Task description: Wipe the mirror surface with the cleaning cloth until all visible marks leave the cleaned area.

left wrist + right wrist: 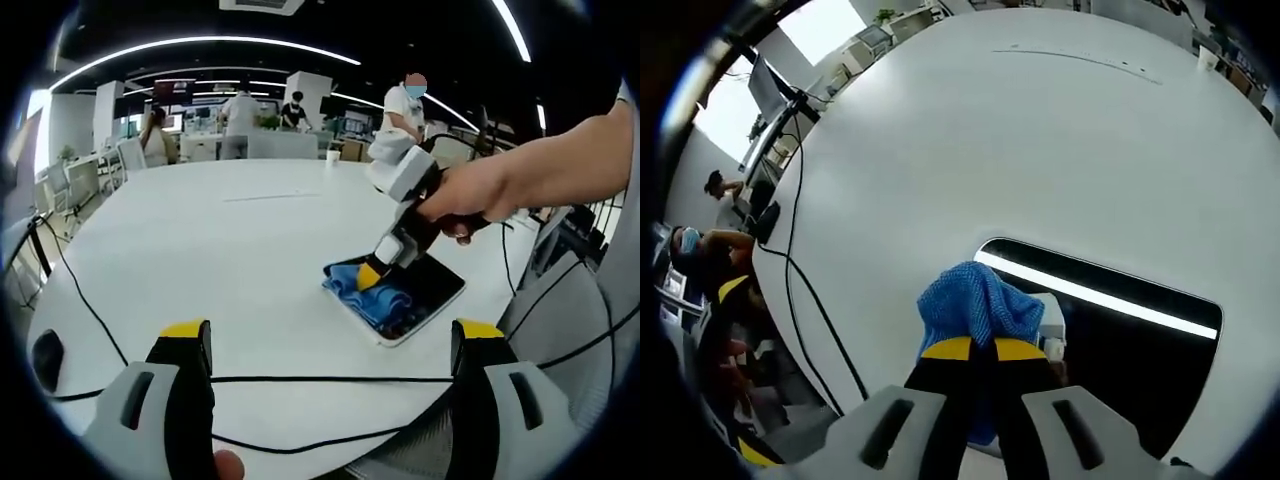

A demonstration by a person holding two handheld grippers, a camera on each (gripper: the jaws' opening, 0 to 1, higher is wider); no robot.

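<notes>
Right gripper view: the right hand-held gripper [980,350] is clamped on the blue cleaning cloth [975,300], pressing it onto the near end of the mirror [1120,330] so the wad can rub the glass. The mirror lies flat on the white worktop [1040,130], reflecting a ceiling light. The left hand-held gripper [330,335] hangs apart, jaws spread and empty, over the worktop's near edge, clear of the wiping path.
</notes>
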